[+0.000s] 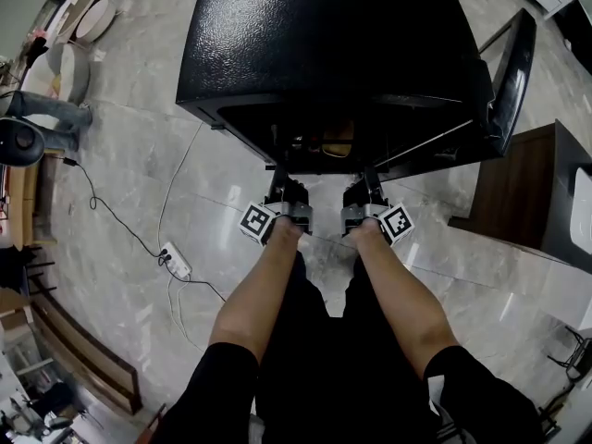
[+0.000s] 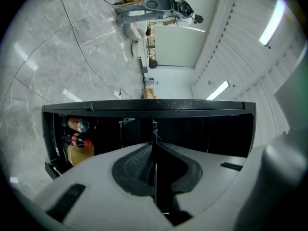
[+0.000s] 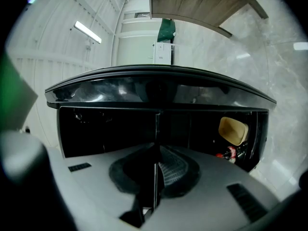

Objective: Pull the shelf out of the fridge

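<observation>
Thin flat shelf (image 2: 155, 177) in glossy pebbled black fridge (image 1: 324, 35)

You're standing on a pale marble floor (image 1: 120, 155). To your left a white power strip (image 1: 176, 263) lies on it, and a black cable (image 1: 120, 227) runs from it toward someone in jeans (image 1: 51, 112). Round white seats (image 1: 67, 70) stand beyond that person. On your right is a brown wooden cabinet (image 1: 509, 192). In the left gripper view, a red-capped bottle (image 2: 78, 141) lies just beside a tan container (image 2: 82, 153).
</observation>
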A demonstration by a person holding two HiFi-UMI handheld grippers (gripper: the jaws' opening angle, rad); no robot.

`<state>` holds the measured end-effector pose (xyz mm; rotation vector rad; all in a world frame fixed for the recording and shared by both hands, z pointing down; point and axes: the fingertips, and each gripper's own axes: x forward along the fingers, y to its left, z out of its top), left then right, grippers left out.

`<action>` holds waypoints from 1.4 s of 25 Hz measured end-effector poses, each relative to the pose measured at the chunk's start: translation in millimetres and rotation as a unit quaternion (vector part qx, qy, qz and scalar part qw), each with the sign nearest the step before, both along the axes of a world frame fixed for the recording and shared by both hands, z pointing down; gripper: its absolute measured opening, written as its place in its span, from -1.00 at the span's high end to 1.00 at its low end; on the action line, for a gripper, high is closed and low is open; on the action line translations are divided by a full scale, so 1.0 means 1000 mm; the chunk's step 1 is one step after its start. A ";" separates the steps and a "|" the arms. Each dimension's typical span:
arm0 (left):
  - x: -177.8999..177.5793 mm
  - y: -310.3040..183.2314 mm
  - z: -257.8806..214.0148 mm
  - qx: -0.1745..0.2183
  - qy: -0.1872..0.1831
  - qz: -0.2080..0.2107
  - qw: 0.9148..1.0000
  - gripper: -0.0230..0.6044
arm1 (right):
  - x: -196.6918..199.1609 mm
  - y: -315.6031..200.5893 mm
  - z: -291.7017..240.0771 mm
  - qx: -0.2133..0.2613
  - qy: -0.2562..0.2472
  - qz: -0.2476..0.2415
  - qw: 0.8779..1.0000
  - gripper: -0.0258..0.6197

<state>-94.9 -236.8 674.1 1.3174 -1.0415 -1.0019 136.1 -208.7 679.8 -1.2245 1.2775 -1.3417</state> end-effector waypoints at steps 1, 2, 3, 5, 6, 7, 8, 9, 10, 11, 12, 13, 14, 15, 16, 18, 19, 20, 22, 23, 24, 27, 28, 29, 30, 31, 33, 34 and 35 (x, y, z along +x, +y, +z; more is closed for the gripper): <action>0.001 0.001 0.000 0.001 0.001 0.000 1.000 0.81 | 0.001 0.001 0.000 0.000 0.001 0.000 1.000 0.80; 0.001 0.002 0.000 0.001 0.002 -0.001 1.000 0.81 | 0.001 0.002 0.000 0.001 0.001 0.000 1.000 0.80; 0.002 0.003 0.000 0.001 0.004 -0.001 1.000 0.81 | 0.001 0.003 0.000 0.002 0.000 0.000 1.000 0.80; 0.002 0.006 -0.002 0.002 0.005 0.000 1.000 0.81 | 0.000 0.005 -0.002 0.003 -0.003 -0.002 1.000 0.80; 0.002 0.007 -0.003 0.003 0.005 0.001 1.000 0.81 | 0.000 0.006 -0.002 0.003 -0.004 -0.003 1.000 0.80; 0.002 0.008 -0.004 0.004 0.004 0.002 1.000 0.81 | 0.000 0.007 -0.003 0.003 -0.004 -0.003 1.000 0.80; 0.002 0.009 -0.004 0.004 0.003 0.002 1.000 0.81 | 0.000 0.008 -0.003 0.003 -0.004 -0.004 1.000 0.80; 0.002 0.010 -0.005 0.004 0.003 0.002 1.000 0.81 | 0.000 0.009 -0.004 0.004 -0.005 -0.004 1.000 0.80; 0.001 0.011 -0.006 0.005 0.003 0.002 1.000 0.81 | 0.000 0.010 -0.005 0.004 -0.006 -0.004 1.000 0.80; 0.001 0.012 -0.006 0.004 0.004 0.001 1.000 0.81 | -0.001 0.011 -0.005 0.004 -0.006 -0.005 1.000 0.80; 0.000 0.014 -0.005 0.002 0.006 -0.001 1.000 0.81 | -0.001 0.012 -0.005 0.003 -0.006 -0.005 1.000 0.80; 0.000 0.015 -0.004 -0.001 0.007 -0.002 1.000 0.81 | -0.002 0.013 -0.005 0.002 -0.006 -0.006 1.000 0.80; -0.001 0.017 -0.002 -0.003 0.007 -0.002 1.000 0.81 | -0.002 0.014 -0.005 0.002 -0.006 -0.007 1.000 0.80; -0.001 0.018 -0.003 -0.002 0.004 -0.001 1.000 0.81 | -0.002 0.015 -0.005 0.002 -0.006 -0.008 1.000 0.80; -0.001 0.019 -0.004 0.000 0.001 0.001 1.000 0.81 | -0.002 0.017 -0.005 0.003 -0.006 -0.011 1.000 0.80; -0.002 0.022 -0.005 0.001 -0.003 0.005 1.000 0.81 | -0.004 0.021 -0.004 0.004 -0.007 -0.018 1.000 0.80; -0.002 0.024 -0.005 0.002 -0.004 0.005 1.000 0.81 | -0.004 0.023 -0.003 0.004 -0.007 -0.021 1.000 0.80; -0.003 0.025 -0.005 0.002 -0.004 0.005 1.000 0.81 | -0.005 0.024 -0.003 0.004 -0.006 -0.023 1.000 0.80; -0.003 0.027 -0.005 0.002 -0.003 0.002 1.000 0.81 | -0.005 0.025 -0.003 0.005 -0.006 -0.025 1.000 0.80; -0.003 0.029 -0.005 0.002 -0.001 0.000 1.000 0.81 | -0.005 0.026 -0.003 0.006 -0.006 -0.026 1.000 0.80; -0.003 0.030 -0.006 0.001 0.001 -0.001 1.000 0.81 | -0.005 0.027 -0.003 0.007 -0.007 -0.026 1.000 0.80; -0.002 0.035 -0.006 0.000 0.003 0.000 1.000 0.81 | -0.005 0.030 -0.003 0.007 -0.007 -0.029 1.000 0.80; -0.002 0.036 -0.006 -0.001 0.003 0.000 1.000 0.81 | -0.005 0.031 -0.003 0.007 -0.006 -0.030 1.000 0.80; -0.002 0.037 -0.006 -0.001 0.002 0.000 1.000 0.81 | -0.005 0.032 -0.003 0.008 -0.006 -0.031 0.999 0.80; -0.002 0.038 -0.006 0.000 0.002 0.000 1.000 0.81 | -0.005 0.032 -0.003 0.008 -0.006 -0.032 0.999 0.80; -0.002 0.039 -0.006 0.000 0.002 -0.001 1.000 0.81 | -0.005 0.033 -0.003 0.008 -0.007 -0.032 0.999 0.80; -0.002 0.041 -0.007 0.000 0.002 0.000 1.000 0.81 | -0.005 0.035 -0.003 0.009 -0.007 -0.033 0.999 0.80; -0.002 0.042 -0.008 0.001 0.002 0.000 1.000 0.81 | -0.005 0.035 -0.004 0.010 -0.007 -0.033 0.999 0.80; -0.002 0.042 -0.009 0.003 0.002 0.000 1.000 0.81 | -0.005 0.036 -0.005 0.011 -0.007 -0.033 0.999 0.80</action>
